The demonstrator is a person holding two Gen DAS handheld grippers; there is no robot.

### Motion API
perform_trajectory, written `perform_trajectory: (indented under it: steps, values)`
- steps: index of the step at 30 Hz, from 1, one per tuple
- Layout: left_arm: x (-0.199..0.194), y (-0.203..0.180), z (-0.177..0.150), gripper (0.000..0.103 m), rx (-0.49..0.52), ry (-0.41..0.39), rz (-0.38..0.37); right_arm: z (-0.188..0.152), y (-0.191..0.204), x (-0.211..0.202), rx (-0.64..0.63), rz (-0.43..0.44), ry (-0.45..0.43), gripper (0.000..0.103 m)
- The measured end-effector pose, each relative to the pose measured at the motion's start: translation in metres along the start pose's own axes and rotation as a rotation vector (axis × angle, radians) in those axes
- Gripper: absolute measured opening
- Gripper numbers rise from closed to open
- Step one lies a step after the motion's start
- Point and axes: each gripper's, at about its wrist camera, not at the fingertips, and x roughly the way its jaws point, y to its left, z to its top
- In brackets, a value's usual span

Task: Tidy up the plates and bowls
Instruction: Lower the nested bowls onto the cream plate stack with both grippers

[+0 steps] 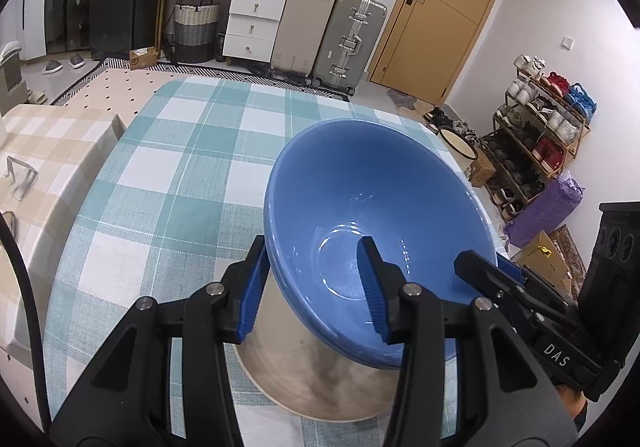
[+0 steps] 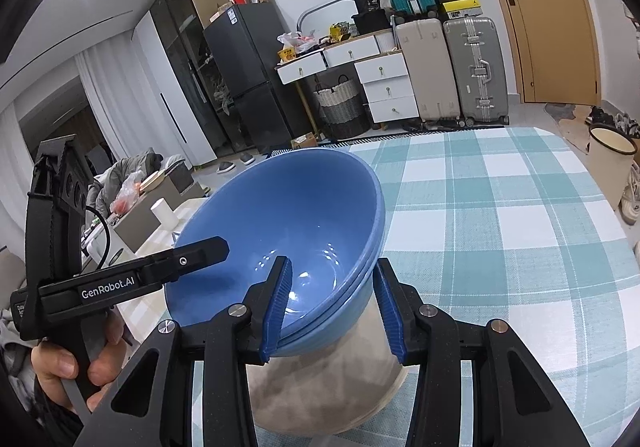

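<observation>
A stack of blue bowls [image 1: 360, 215] is held tilted just above a beige plate [image 1: 320, 379] on the checked tablecloth. My left gripper [image 1: 316, 283] straddles the stack's near-left rim, one finger inside and one outside, jaws wide with no clear pinch. My right gripper [image 2: 334, 303] straddles the opposite rim of the bowls [image 2: 288, 215] the same way, above the plate [image 2: 332, 387]. Each gripper shows in the other's view: the right one [image 1: 496, 279] and the left one [image 2: 132, 279].
The teal checked table [image 1: 180, 175] extends away from me. A beige checked surface with metal stands [image 1: 24, 175] lies to the left. Suitcases, white drawers and a shoe rack [image 1: 540, 127] stand beyond on the floor.
</observation>
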Motion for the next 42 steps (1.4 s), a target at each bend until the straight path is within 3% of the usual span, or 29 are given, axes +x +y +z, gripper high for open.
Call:
perform_trajectory:
  steps: [18,39,42]
  values:
    - [0.039,0.016,-0.002,0.042,-0.020,0.050,0.008,-0.008,-0.004,0.027,-0.008,-0.032,0.066,0.043]
    - [0.040,0.012,-0.001,0.042,0.011,0.058,0.012,-0.012,-0.004,0.026,-0.015,-0.021,0.064,0.046]
    - [0.040,0.011,0.000,0.047,0.020,0.056,0.018,-0.013,-0.004,0.025,-0.017,-0.012,0.065,0.050]
